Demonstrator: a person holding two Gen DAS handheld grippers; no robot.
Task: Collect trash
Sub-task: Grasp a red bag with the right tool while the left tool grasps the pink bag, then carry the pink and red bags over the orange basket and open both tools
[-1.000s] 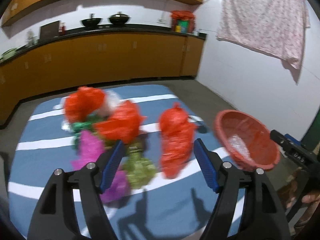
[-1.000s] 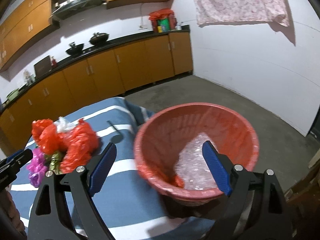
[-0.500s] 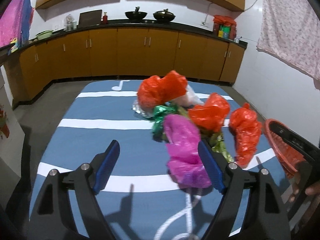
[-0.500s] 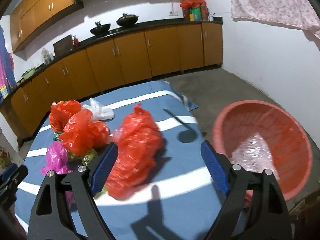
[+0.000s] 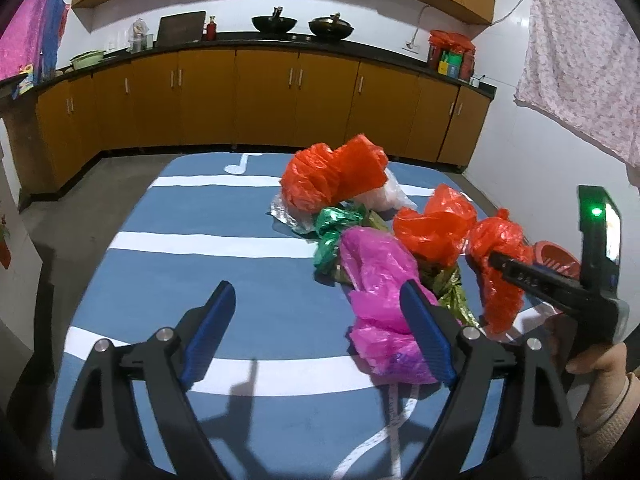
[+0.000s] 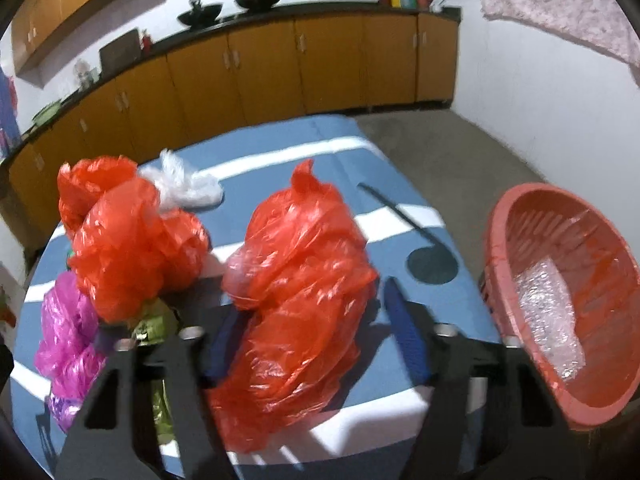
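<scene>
spanning the whole work area: desk (image 5: pixel 248 268) under a blue cloth with white stripes, carrying a loose cluster of plastic bags toward its right half, presumably heaped there for one-by-one removal. standing off the right edge, tilted toward the desk: red basket (image 6: pixel 560 296), rim near the desk edge, judged the drop point; already holding a piece of clear bubble wrap (image 6: pixel 548 320). lying nearest that basket: long red bag (image 6: pixel 304 288), apart from the second red bag (image 6: pixel 132 240) and pink bag (image 5: pixel 380 292), so the shortest carry. right tongs (image 6: pixel 320 344): held low and level, jaws wide apart, straddling the long red bag, blue pads on either side, not yet closed, nothing gripped. left tongs (image 5: pixel 320 336): held above the near desk, angled slightly down, jaws wide apart, nothing gripped, right pad just in front of the pink bag.
</scene>
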